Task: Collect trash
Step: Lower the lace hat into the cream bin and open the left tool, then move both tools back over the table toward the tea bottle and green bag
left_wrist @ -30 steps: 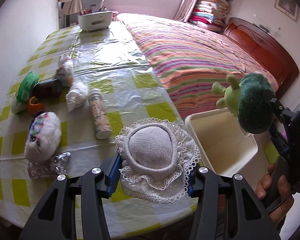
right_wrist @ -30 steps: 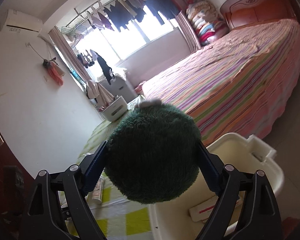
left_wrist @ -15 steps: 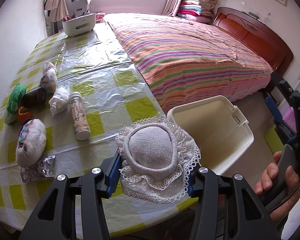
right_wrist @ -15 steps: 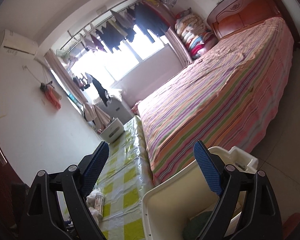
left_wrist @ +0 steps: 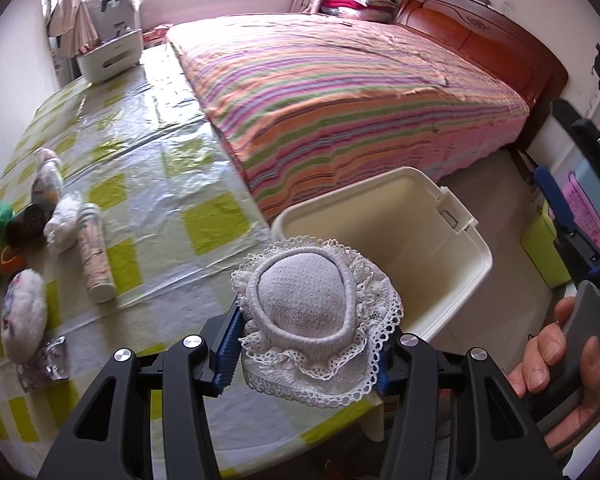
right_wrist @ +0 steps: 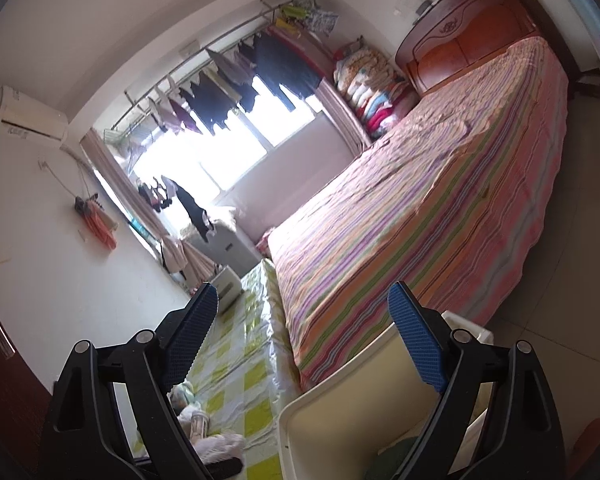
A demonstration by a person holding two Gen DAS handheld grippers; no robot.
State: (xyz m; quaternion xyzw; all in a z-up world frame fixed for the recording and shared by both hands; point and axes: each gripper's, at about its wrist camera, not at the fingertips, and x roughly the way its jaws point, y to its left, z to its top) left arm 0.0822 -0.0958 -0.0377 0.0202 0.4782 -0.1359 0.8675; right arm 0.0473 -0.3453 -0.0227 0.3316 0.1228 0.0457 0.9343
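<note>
My left gripper (left_wrist: 306, 350) is shut on a grey sock ball with a white lace frill (left_wrist: 306, 308), held over the table's near edge beside the cream plastic bin (left_wrist: 466, 236). My right gripper (right_wrist: 300, 338) is open and empty, raised above the bin (right_wrist: 332, 428); its body and the hand holding it show in the left wrist view (left_wrist: 580, 240). The dark green plush toy (right_wrist: 392, 462) lies inside the bin. On the table lie a patterned tube (left_wrist: 93, 256), a white crumpled wad (left_wrist: 61, 220), a white fluffy toy (left_wrist: 21, 316) and a foil blister pack (left_wrist: 45, 366).
The table (left_wrist: 171, 168) has a yellow-checked cloth under clear plastic. A striped bed (left_wrist: 340, 92) runs along its right side, close to the bin. A white box (left_wrist: 109, 58) stands at the table's far end. Green, brown and orange items (left_wrist: 3, 232) sit at the left edge.
My right gripper opened and let go of the green plush toy, which dropped into the bin; the gripper then rose and tilted. My left gripper, still holding the sock ball, moved right toward the bin.
</note>
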